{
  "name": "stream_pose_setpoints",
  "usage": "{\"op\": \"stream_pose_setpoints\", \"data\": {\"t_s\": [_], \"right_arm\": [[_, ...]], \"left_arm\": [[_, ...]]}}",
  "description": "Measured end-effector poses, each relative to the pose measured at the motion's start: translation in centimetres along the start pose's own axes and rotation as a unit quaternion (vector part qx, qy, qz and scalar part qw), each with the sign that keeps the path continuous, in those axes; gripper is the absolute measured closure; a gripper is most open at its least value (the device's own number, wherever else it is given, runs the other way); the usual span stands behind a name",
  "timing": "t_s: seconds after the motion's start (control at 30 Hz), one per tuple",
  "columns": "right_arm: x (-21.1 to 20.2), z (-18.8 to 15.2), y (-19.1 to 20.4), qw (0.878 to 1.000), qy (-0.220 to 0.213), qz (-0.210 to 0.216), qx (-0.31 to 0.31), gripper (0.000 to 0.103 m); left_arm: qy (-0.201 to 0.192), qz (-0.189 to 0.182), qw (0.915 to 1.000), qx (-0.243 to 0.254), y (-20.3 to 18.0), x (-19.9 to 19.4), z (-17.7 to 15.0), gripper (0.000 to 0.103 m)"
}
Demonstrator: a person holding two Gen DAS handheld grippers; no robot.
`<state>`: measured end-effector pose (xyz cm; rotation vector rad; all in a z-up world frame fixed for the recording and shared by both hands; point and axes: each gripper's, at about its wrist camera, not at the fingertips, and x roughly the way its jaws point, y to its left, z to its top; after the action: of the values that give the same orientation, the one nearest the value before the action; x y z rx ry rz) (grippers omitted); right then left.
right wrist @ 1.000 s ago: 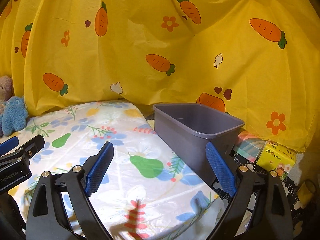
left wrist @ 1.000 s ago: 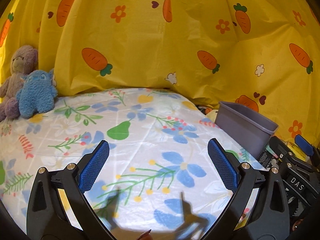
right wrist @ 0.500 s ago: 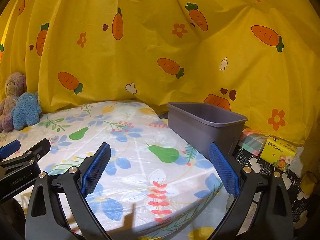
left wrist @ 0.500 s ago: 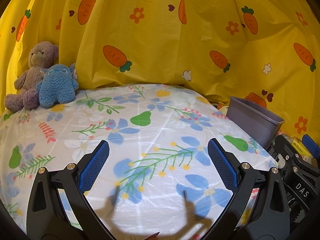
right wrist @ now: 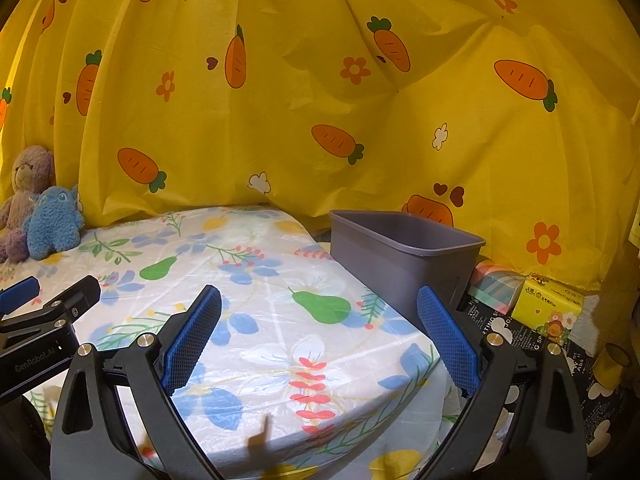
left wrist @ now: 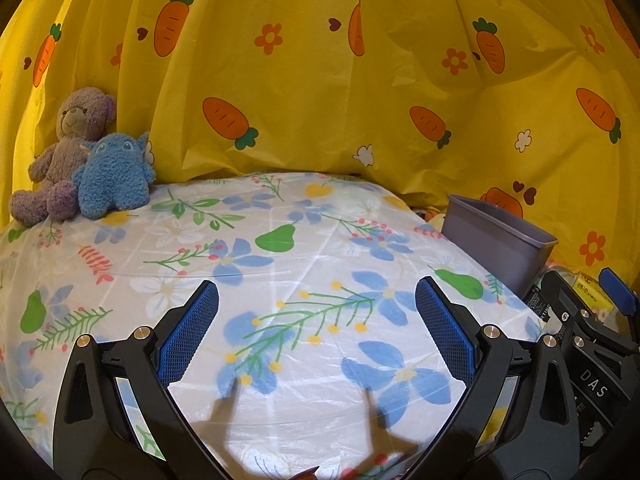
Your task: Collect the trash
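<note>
Left wrist view: left tongs (left wrist: 316, 320) spread wide, nothing between the blue pads, hovering over the desk (left wrist: 280, 248) with its flowered plastic cover. No scrap of trash visible anywhere on the cover. Two plush toys (left wrist: 80, 160) sit at the far left corner against the yellow carrot curtain (left wrist: 320, 80). Grey bin (left wrist: 496, 240) stands off the desk's right edge; its inside is out of sight from here. Right tongs show only as a black body at the frame's right edge.

Right wrist view: right tongs (right wrist: 320, 328) also spread and empty, near the desk's right corner. Bin (right wrist: 400, 256) just beyond the edge; only the upper inner wall shows, the bottom is hidden. Tissue pack (right wrist: 548, 304) and a patterned package beside the bin, low down.

Judgement: either collection is finished or the trash lies outside both frames; cannot tell which.
</note>
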<state>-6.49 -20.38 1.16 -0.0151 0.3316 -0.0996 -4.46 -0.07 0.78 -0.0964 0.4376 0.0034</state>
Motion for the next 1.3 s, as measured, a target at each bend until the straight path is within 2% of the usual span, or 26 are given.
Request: {"op": "stream_pose_setpoints", "data": {"t_s": [0.4,1.3], "right_arm": [[-0.33,-0.02,0.29,1.0,-0.002,0.009,0.002,0.008],[0.15,-0.22,0.15,1.0,0.0,0.014,0.003,0.008]], "left_arm": [[-0.003,0.013,0.9999,0.004,0.17,-0.31,-0.03,0.006],[-0.001,0.009,0.9999,0.006,-0.16,0.04,0.11,0.006]]}}
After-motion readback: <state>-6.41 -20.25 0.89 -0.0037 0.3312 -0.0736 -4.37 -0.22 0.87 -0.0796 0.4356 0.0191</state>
